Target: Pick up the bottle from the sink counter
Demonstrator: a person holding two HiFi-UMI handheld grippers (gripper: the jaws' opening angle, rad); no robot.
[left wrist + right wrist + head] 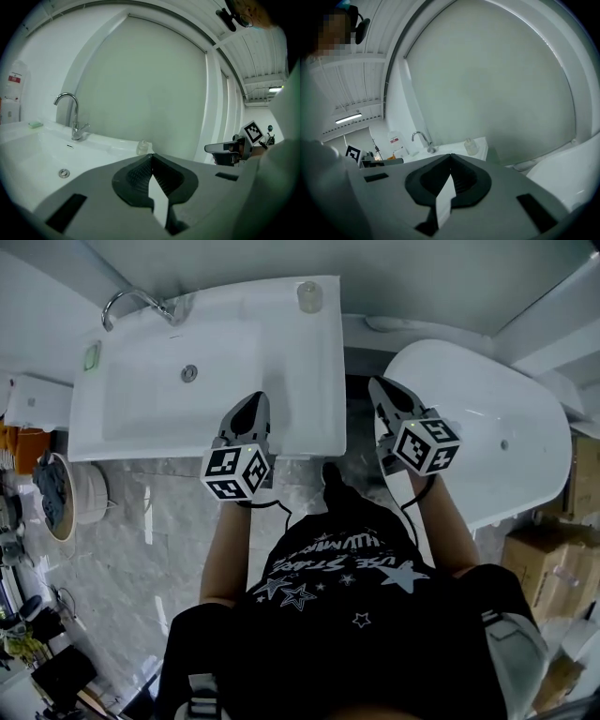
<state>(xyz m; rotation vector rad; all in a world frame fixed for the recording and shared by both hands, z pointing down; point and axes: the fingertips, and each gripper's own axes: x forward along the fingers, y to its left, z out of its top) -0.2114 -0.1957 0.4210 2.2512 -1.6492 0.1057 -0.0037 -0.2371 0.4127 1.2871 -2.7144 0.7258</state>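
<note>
A small clear bottle (pixel 308 295) stands upright on the far right corner of the white sink counter (pixel 319 362); it shows small as the bottle (pixel 142 147) in the left gripper view and as the bottle (pixel 471 146) in the right gripper view. My left gripper (pixel 251 409) hovers over the counter's near right part, jaws shut with nothing between them. My right gripper (pixel 384 390) is held over the gap between sink and bathtub, also shut and empty. Both are well short of the bottle.
A chrome faucet (pixel 136 304) rises at the back of the basin, with a drain (pixel 188 373) in the middle and a green soap bar (pixel 92 355) at the left. A white bathtub (pixel 487 427) lies to the right. Cardboard boxes (pixel 553 563) stand beyond it.
</note>
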